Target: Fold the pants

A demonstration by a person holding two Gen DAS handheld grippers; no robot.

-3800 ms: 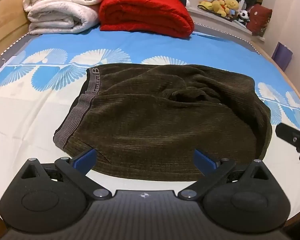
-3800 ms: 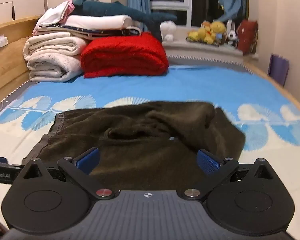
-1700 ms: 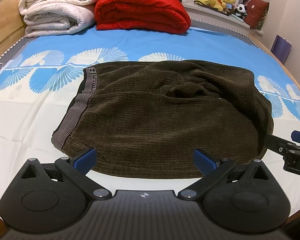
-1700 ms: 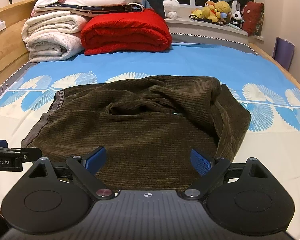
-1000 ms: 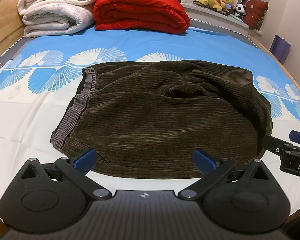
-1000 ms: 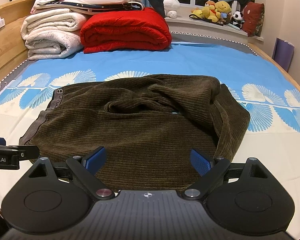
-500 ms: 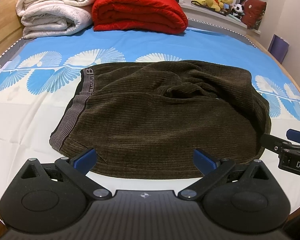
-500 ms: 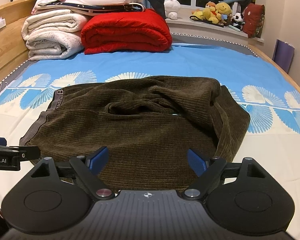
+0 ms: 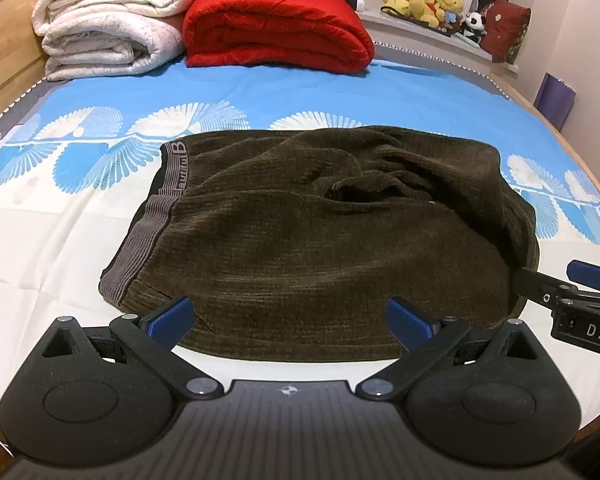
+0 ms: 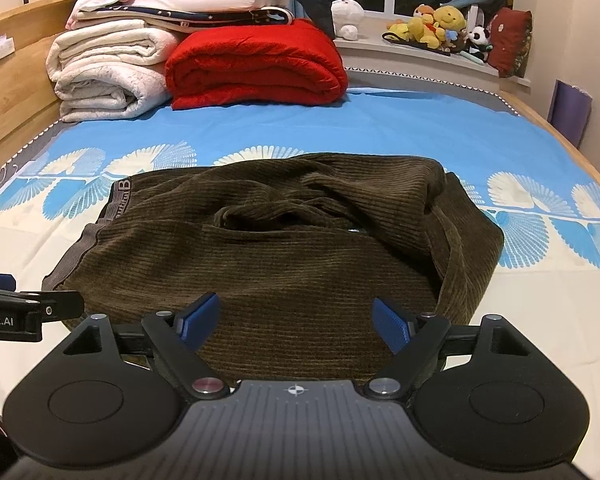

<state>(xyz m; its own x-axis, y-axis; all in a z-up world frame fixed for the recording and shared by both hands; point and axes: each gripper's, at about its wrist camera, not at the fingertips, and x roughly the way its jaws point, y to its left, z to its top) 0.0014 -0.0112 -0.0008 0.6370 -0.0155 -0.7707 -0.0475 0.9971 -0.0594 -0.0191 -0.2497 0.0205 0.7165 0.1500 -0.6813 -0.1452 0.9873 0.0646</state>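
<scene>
We see the pants [image 9: 320, 240] lying across the middle of the bed [image 9: 40, 248], waistband [image 9: 152, 232] to the left. Behind them, at the bed's far end, the rolled quilt [image 9: 108, 36] sits left of the folded blanket [image 9: 276, 32]. Our left tool [image 9: 290, 320] and right tool [image 10: 296, 322] hang at the pants' near edge.

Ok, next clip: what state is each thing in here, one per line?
Left gripper: open, empty, at the pants' near edge.
Right gripper: open, empty, over the near edge.
Brown corduroy pants: lying on the bed, folded over, rumpled in the middle.
Red blanket: folded.
White quilts: folded, stacked.
Bedsheet: spread flat.
</scene>
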